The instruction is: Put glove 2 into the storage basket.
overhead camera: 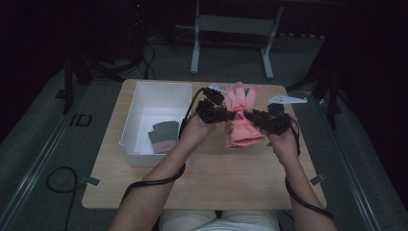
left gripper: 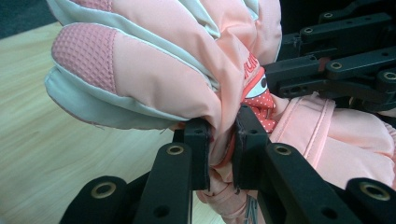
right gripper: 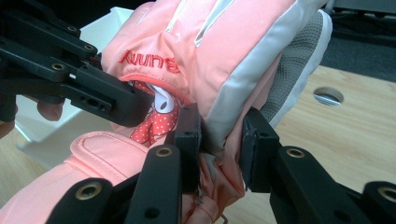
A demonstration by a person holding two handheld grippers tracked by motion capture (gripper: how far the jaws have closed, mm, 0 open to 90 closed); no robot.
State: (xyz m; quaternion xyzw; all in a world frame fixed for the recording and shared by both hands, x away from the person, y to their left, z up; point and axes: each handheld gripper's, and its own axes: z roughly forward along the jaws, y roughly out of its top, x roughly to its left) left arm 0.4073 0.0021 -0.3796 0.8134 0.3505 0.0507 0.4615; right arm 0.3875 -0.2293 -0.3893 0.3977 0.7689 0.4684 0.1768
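My left gripper (overhead camera: 230,115) is clenched on one side of the pink glove (overhead camera: 242,122), and my right gripper (overhead camera: 248,115) grasps its other side, so the glove hangs between them above the middle of the tabletop (overhead camera: 211,178). To the left stands the white box (overhead camera: 144,103) with a dark glove (overhead camera: 162,135) inside.

Both forearms reach forward from the near edge of the table (overhead camera: 144,187), hands raised above its middle. The left gripper (overhead camera: 230,114) and right gripper (overhead camera: 246,114) face each other (tips nearly meeting), jaws clamped tight.
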